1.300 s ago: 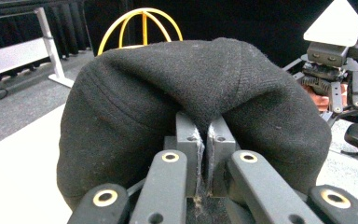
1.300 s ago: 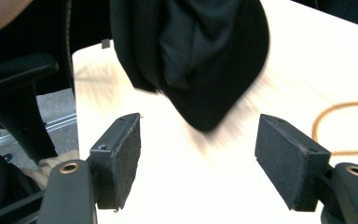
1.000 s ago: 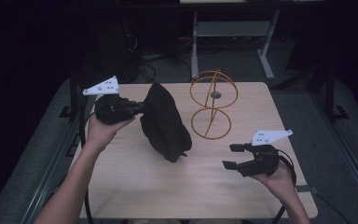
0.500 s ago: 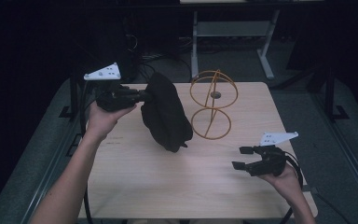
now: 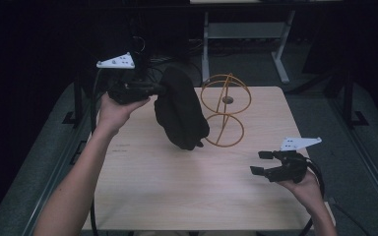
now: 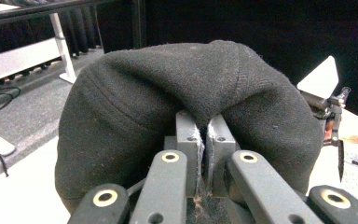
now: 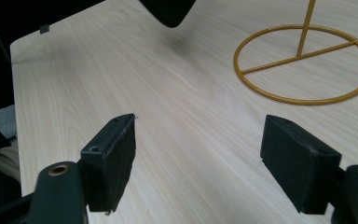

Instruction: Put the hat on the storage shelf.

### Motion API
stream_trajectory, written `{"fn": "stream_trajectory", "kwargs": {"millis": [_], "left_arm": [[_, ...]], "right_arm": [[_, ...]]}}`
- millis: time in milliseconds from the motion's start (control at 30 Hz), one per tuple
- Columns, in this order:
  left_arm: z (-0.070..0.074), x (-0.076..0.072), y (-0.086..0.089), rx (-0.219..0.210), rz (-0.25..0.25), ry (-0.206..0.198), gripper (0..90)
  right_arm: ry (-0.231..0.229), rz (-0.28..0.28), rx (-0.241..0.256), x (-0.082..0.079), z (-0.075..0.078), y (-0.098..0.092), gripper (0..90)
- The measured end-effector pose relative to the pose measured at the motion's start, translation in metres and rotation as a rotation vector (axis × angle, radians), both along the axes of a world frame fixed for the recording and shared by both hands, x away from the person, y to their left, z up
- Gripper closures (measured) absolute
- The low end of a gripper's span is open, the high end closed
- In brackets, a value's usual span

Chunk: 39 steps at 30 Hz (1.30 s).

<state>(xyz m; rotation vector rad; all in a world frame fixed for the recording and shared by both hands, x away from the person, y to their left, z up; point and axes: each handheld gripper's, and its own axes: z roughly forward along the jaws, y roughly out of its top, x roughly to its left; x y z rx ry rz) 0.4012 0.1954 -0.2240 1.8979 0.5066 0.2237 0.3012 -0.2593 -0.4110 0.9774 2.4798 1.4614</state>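
A black knit hat (image 5: 179, 109) hangs in the air above the wooden table (image 5: 177, 172), just left of a gold wire stand (image 5: 225, 109). My left gripper (image 5: 160, 89) is shut on the hat's edge; in the left gripper view the fabric (image 6: 191, 88) bulges around the closed jaws. My right gripper (image 5: 260, 163) hovers low over the table's right front, open, with nothing between its pads (image 7: 114, 158). The stand's round base (image 7: 305, 65) lies ahead of it, and the hat's lower tip (image 7: 168, 11) hangs at the top of that view.
A white desk frame (image 5: 246, 34) stands on the grey floor beyond the table. Cables (image 5: 147, 61) trail behind the left hand. Bare wood spreads across the table's front and left.
My left gripper has lifted the hat higher and carried it toward the stand. My right gripper has drifted slightly right and nearer the front edge, still open.
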Motion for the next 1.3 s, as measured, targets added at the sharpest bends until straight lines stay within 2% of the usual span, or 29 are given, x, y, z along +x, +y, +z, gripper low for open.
{"fn": "stream_trajectory", "kwargs": {"millis": [200,367,533,667,933,1133,1300], "left_arm": [[0.011,0.009,-0.011,0.007,0.004,-0.018,86.9],[0.021,0.020,-0.022,0.027,-0.005,-0.022,86.9],[0.029,0.028,-0.035,0.022,-0.012,-0.030,86.9],[0.035,0.034,-0.047,0.030,-0.019,-0.035,86.9],[0.057,0.045,-0.074,0.038,-0.047,-0.060,86.9],[0.065,0.055,-0.088,0.026,-0.047,-0.050,87.0],[0.062,0.063,-0.100,0.003,-0.052,-0.032,86.9]], "right_arm": [[0.003,-0.019,-0.001,0.001,-0.001,-0.005,25.6],[-0.013,-0.043,0.003,-0.001,0.000,-0.009,25.7],[-0.015,-0.062,0.015,-0.001,0.001,-0.014,25.6],[-0.023,-0.070,0.019,-0.001,0.002,-0.017,25.6],[-0.043,-0.078,0.038,-0.003,0.007,-0.021,25.6],[-0.049,-0.082,0.041,-0.004,0.009,-0.027,25.7],[-0.049,-0.092,0.049,-0.005,0.009,-0.031,25.6]]}}
